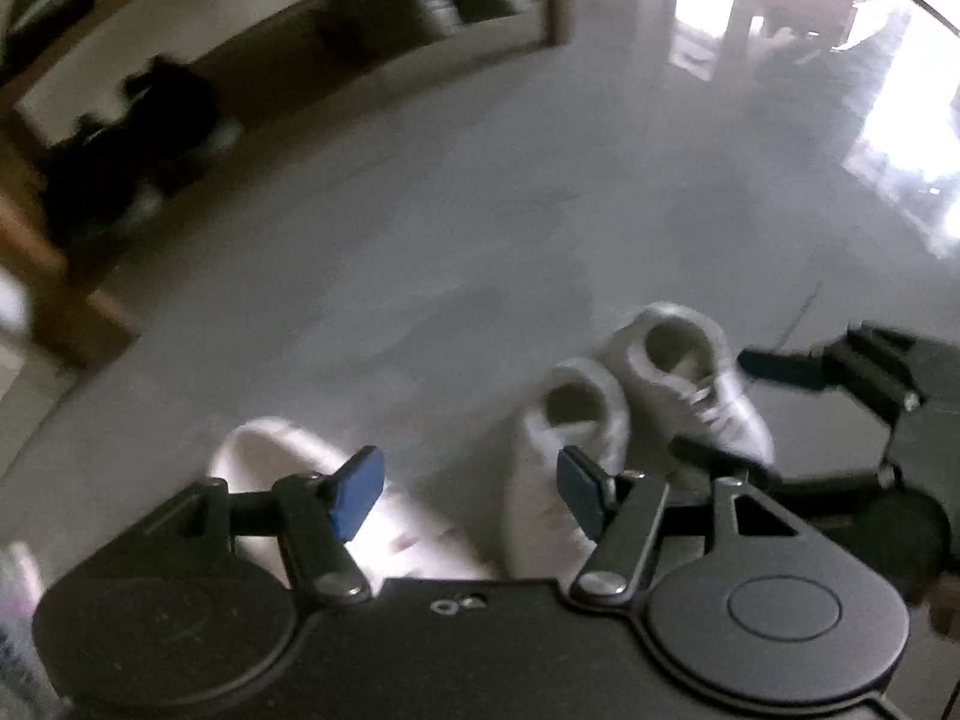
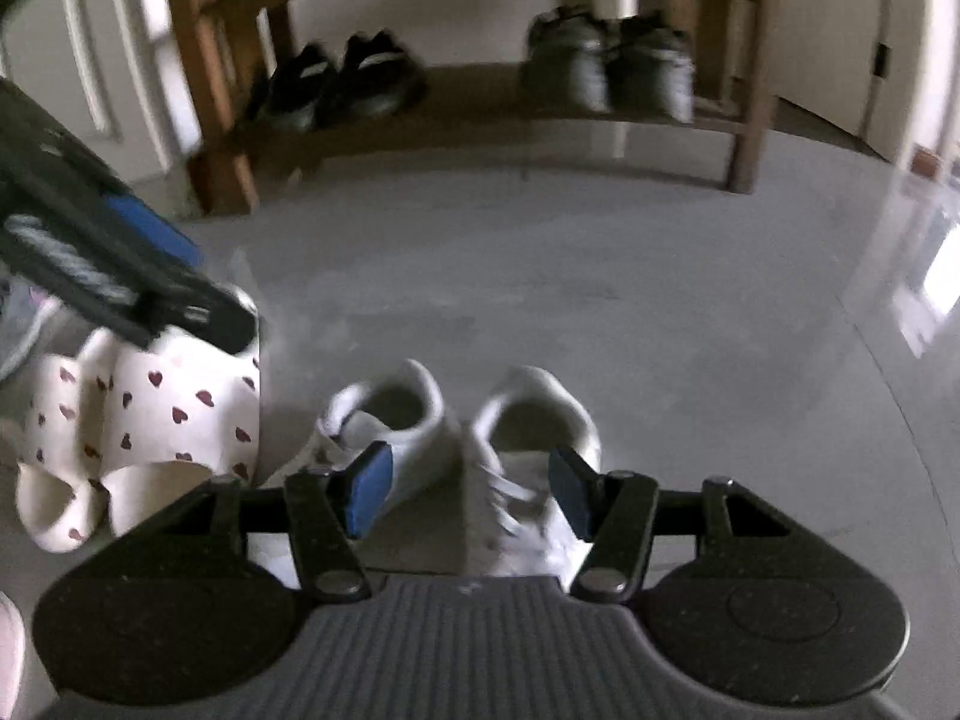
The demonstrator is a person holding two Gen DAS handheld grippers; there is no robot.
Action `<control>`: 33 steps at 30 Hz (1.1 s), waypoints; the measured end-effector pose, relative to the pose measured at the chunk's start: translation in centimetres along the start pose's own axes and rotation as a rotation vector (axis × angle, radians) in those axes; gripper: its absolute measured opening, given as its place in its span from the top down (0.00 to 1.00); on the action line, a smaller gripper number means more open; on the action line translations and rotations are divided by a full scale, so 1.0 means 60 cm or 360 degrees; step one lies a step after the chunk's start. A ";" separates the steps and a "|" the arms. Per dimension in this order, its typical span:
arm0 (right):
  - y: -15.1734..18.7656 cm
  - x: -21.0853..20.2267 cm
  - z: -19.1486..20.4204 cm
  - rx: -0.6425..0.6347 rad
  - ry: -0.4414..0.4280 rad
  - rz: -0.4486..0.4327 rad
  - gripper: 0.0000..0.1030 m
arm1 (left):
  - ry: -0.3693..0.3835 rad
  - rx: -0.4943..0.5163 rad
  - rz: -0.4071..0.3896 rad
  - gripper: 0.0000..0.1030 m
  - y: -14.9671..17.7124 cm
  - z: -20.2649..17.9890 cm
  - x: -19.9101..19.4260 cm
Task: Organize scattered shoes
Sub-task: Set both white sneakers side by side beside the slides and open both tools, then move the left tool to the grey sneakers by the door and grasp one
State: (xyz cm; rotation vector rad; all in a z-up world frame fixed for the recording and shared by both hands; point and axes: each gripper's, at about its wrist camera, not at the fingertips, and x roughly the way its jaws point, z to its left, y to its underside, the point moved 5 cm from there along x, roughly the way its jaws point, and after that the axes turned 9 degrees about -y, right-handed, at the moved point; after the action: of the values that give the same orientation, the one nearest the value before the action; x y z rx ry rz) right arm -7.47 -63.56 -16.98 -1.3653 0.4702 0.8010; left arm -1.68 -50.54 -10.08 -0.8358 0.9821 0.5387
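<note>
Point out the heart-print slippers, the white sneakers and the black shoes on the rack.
heart-print slippers (image 2: 150, 420): right wrist view, on the strap.
white sneakers (image 2: 420, 420): right wrist view, left sneaker's heel collar.
black shoes (image 2: 348, 84): right wrist view, upper of the right shoe.

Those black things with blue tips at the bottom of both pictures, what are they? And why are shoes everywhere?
They are grabbers, like big tweezers, one in each of a person's hands. Each carries a camera looking along its fingers. One picture comes from the left grabber, the other from the right grabber. Both are open and hold nothing. On the grey floor stand two white sneakers and heart-dotted slippers. Behind, a wooden rack holds black shoes and grey shoes.
</note>
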 end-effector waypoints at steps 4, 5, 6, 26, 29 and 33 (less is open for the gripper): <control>-0.032 0.044 0.012 -0.0086 0.0095 0.0071 0.25 | 0.0007 -0.0083 0.0058 0.38 0.021 0.019 0.019; -0.040 0.063 0.012 -0.0097 0.0109 0.0114 0.25 | 0.0019 -0.0100 0.0070 0.38 0.024 0.021 0.020; -0.043 0.075 0.011 -0.0086 0.0104 0.0148 0.25 | 0.0033 -0.0117 0.0082 0.38 0.027 0.024 0.020; -0.053 0.161 0.066 0.0059 0.0065 0.0248 0.50 | -0.0092 -0.0318 0.0109 0.38 0.080 0.122 0.020; -0.066 0.129 0.066 0.0028 0.0078 0.0166 0.39 | -0.0135 -0.0351 0.0099 0.38 0.088 0.150 0.007; -0.075 0.060 0.072 -0.0033 0.0035 0.0034 0.35 | -0.0188 -0.0379 0.0081 0.38 0.097 0.183 -0.004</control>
State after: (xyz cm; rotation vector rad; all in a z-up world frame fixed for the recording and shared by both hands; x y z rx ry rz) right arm -2.42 -58.57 -15.77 -1.3914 0.4956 0.8114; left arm -0.49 -38.22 -8.76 -0.9809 0.8427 0.7510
